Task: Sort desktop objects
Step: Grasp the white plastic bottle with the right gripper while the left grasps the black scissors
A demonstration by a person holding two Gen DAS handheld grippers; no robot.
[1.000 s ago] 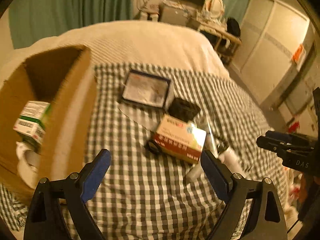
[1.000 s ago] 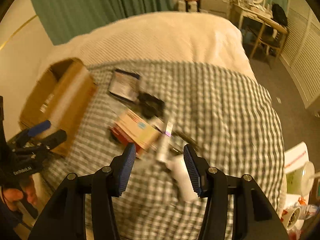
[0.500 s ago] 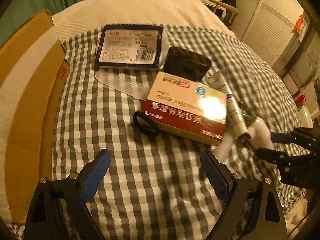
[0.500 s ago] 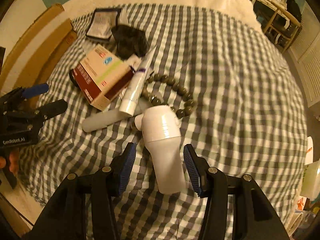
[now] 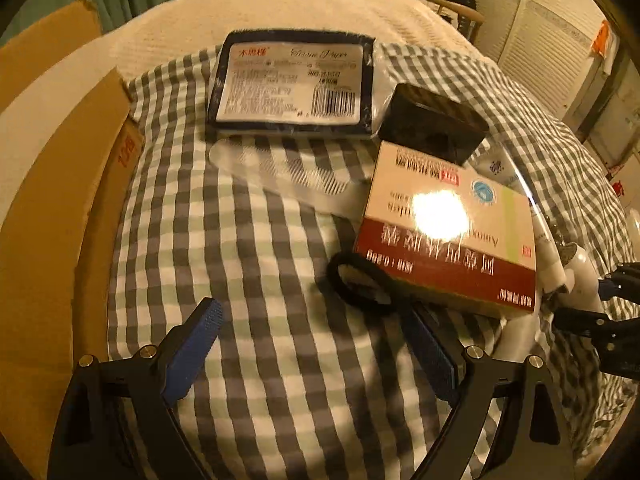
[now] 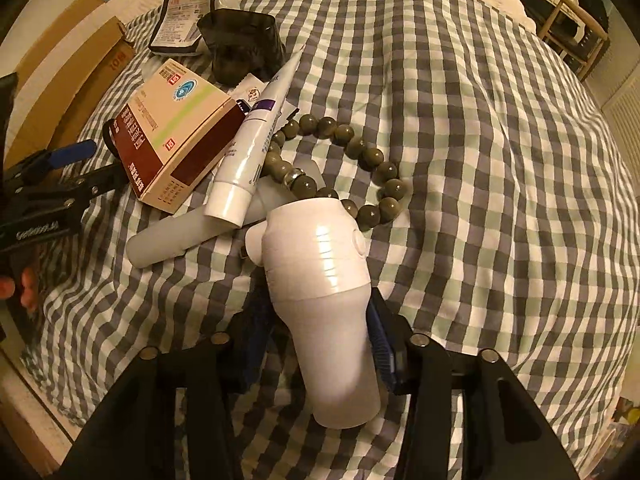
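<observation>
On a checked cloth lie a red-and-cream medicine box (image 5: 448, 236), a black hair tie (image 5: 360, 284), a clear comb (image 5: 280, 176), a tissue pack (image 5: 292, 80) and a black case (image 5: 432, 124). My left gripper (image 5: 316, 356) is open, low over the cloth just short of the hair tie. In the right wrist view, my right gripper (image 6: 316, 332) has its pads on either side of a white hair-dryer-like device (image 6: 324, 280); contact is unclear. A white tube (image 6: 256, 140), a bead bracelet (image 6: 352, 168) and a white cylinder (image 6: 168, 240) lie beyond it.
A cardboard box (image 5: 52, 200) stands along the left edge of the cloth. The cloth covers a bed with a cream blanket (image 5: 304, 8) behind. Furniture and a closet door stand at the far right.
Both grippers have moved down and forward toward the pile. The right gripper's pads have come around the white device and narrowed. The left gripper has stayed open.
</observation>
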